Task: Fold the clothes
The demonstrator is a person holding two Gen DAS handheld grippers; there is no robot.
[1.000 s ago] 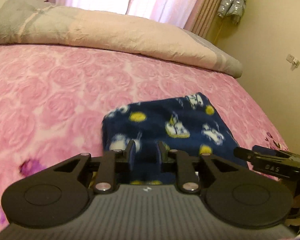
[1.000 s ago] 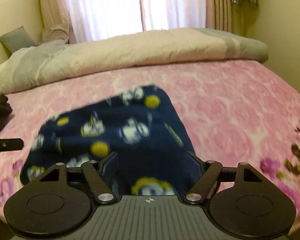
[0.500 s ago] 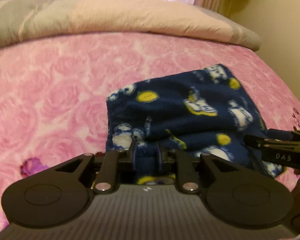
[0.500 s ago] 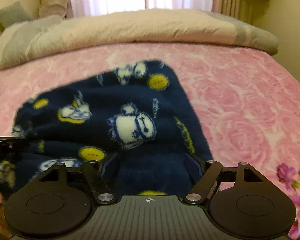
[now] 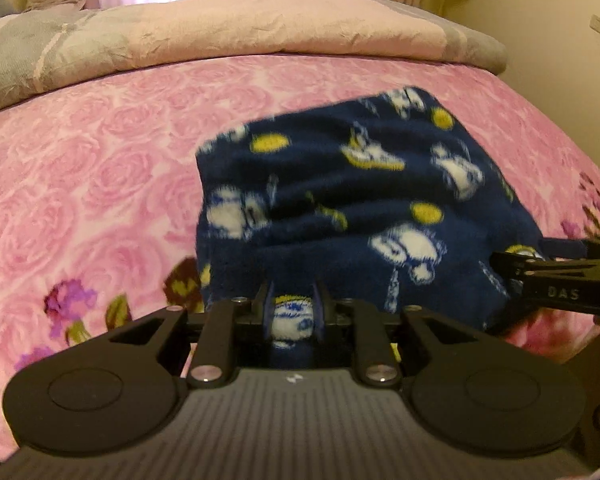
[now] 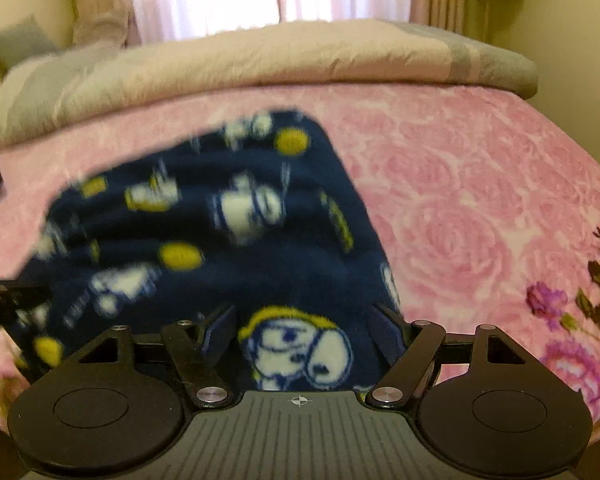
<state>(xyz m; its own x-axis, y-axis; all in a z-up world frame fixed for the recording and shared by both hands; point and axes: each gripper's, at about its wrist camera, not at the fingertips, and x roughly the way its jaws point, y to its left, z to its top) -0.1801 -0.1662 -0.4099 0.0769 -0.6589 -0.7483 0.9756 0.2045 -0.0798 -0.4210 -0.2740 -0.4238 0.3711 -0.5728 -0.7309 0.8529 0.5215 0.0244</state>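
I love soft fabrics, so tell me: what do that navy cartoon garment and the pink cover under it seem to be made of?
The navy garment looks like plush fleece: its surface is fuzzy and matte, its printed edges soft. The pink bedspread seems a short-pile plush or embossed velour, with raised rose shapes and a faint sheen. The exact fibre cannot be told.

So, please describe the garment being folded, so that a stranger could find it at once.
Look at the bed with the pink rose-patterned blanket. On its near part lies a navy fleece garment, and the left gripper is shut on its near edge. It is the only dark blue cloth there, printed with white cartoon dogs and yellow spots.
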